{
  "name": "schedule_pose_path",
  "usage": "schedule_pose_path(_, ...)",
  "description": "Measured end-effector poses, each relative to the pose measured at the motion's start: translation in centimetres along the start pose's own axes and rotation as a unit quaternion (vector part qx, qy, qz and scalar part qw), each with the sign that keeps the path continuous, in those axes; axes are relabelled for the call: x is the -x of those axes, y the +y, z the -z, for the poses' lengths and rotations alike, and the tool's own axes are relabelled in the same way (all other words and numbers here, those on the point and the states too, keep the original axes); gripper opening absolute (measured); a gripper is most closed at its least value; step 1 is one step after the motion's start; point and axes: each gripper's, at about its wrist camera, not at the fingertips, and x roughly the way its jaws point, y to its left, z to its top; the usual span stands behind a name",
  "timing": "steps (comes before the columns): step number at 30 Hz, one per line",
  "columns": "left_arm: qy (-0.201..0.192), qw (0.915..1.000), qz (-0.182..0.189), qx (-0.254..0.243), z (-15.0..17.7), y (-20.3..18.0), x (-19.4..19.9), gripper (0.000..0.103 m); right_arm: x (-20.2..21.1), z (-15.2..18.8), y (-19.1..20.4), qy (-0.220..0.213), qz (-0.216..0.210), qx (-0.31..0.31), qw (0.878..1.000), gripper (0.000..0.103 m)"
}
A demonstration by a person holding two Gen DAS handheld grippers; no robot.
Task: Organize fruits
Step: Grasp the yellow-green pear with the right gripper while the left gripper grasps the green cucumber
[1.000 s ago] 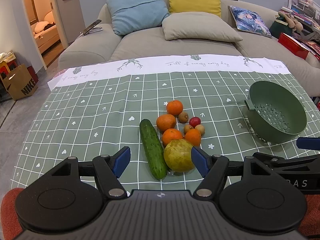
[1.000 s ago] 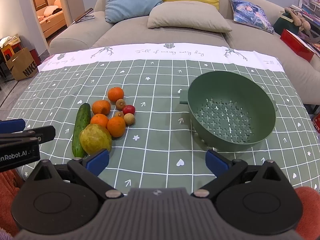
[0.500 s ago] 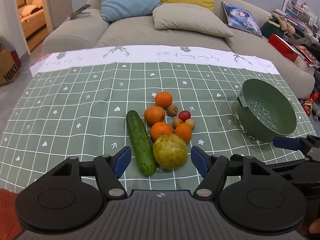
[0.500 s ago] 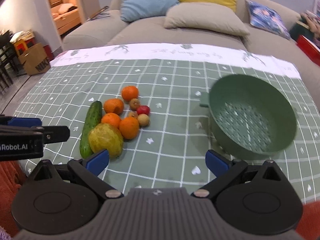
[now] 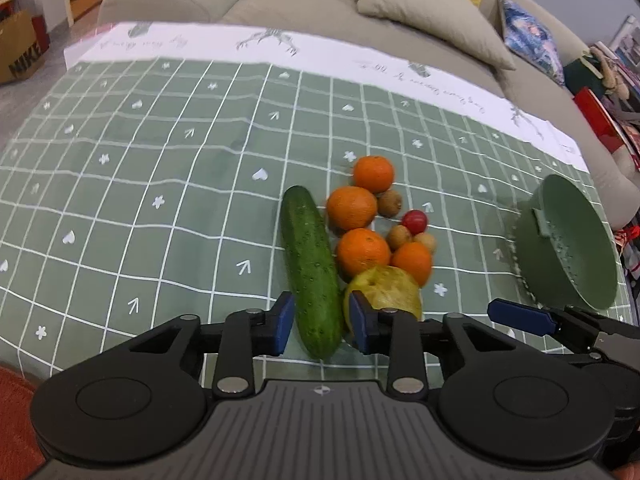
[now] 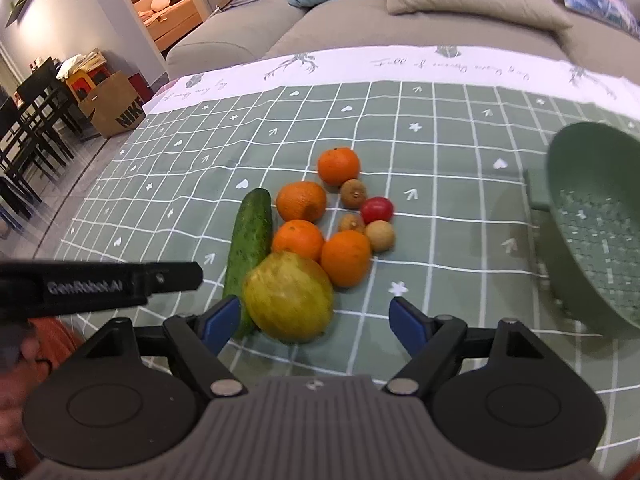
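left hand-held gripper (image 5: 320, 322) closing around cucumber (image 5: 310, 268), oranges (image 5: 352, 208) beside

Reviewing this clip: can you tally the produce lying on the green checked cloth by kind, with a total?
Oranges: 4, first at
Cucumber: 1
Large yellow-green fruit, kind unclear: 1
Small brown round fruits: 3, first at
Small red round fruit: 1
Total: 10
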Motion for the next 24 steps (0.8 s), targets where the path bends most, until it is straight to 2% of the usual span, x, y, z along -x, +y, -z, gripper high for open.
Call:
schedule_pose_path(9, 0.030, 0.9989, 0.006, 0.035, -1.5, 1.7, -2.6, 0.037, -4.1, -1.3, 0.2, 0.049, -0.017, -0.054, 0.997, 0.078)
schedule_pose_path(15, 0.042, 0.9984, 0.006, 0.039, -2.0, 2.0, -3.6, 0.037, -6.2, -1.0, -0.7, 0.079, -0.030, -0.093, 0.992, 0.078)
schedule_pose_path(17, 0.045, 0.9982, 0.005, 0.039, -2.1, 2.0, -3.9, 0.037, -6.6, -1.0, -0.9, 0.083, -0.036, -0.100, 0.991, 0.068)
schedule_pose_path(20, 0.051, 0.9980, 0.001, 0.037, -2.3, 2.0, -4.3, 0.039, -6.6, -1.0, -1.1, 0.085, -0.046, -0.099, 0.990, 0.067)
schedule_pose_path(24, 0.056, 0.9979, -0.001, 0.032, -2.6, 1.7, -4.7, 0.043, -6.1, -0.9, -1.3, 0.091, -0.035, -0.092, 0.991, 0.067)
